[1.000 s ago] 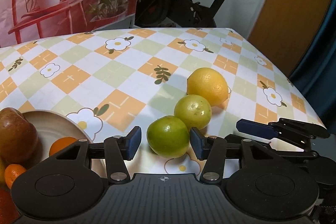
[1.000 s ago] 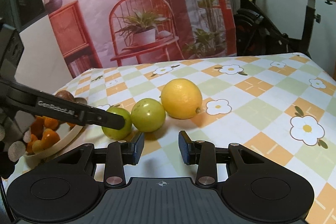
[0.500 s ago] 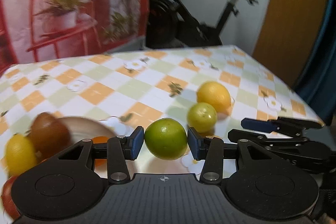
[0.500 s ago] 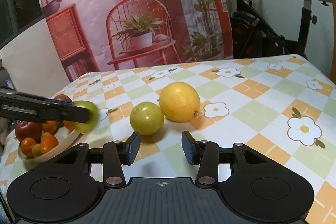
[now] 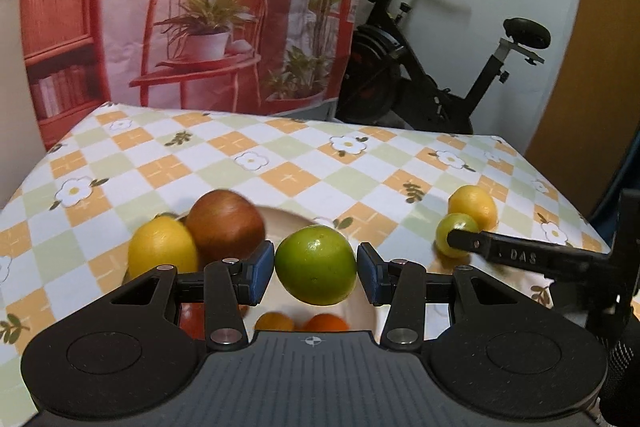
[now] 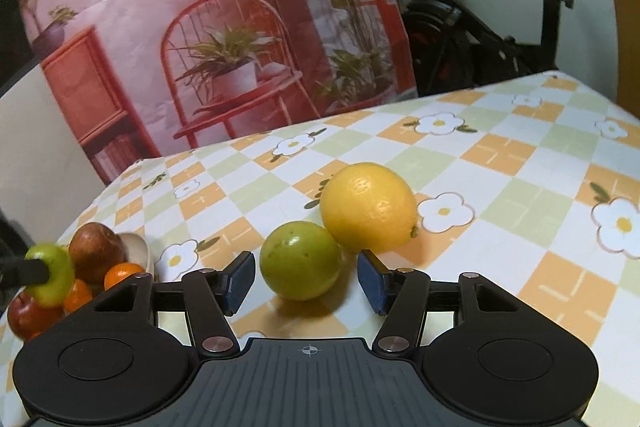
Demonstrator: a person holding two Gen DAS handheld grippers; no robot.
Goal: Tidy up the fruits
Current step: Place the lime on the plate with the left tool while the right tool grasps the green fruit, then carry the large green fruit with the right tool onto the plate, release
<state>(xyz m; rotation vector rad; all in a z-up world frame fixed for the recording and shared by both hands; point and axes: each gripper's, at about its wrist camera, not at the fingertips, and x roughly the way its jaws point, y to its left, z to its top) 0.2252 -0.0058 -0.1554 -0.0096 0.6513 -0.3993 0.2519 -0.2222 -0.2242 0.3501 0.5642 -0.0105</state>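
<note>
My left gripper (image 5: pixel 316 271) is shut on a green lime (image 5: pixel 316 270) and holds it above the white fruit bowl (image 5: pixel 280 221). The bowl holds a brown-red apple (image 5: pixel 224 223), a yellow lemon (image 5: pixel 162 253) and small oranges (image 5: pixel 324 323). My right gripper (image 6: pixel 306 279) is open, its pads on either side of a second green fruit (image 6: pixel 300 259) on the table, apart from it. A big yellow lemon (image 6: pixel 368 207) touches that fruit behind it. The held lime also shows at the left of the right wrist view (image 6: pixel 52 275).
The table has a checked flower cloth (image 6: pixel 520 155). An exercise bike (image 5: pixel 420 75) and a red printed backdrop (image 5: pixel 180 7) stand behind it. The table's right edge lies near the two loose fruits (image 5: pixel 464 223).
My left gripper has closed on the lime, lifted it and carried it left over the bowl. My right gripper has opened wider and moved forward around the second green fruit.
</note>
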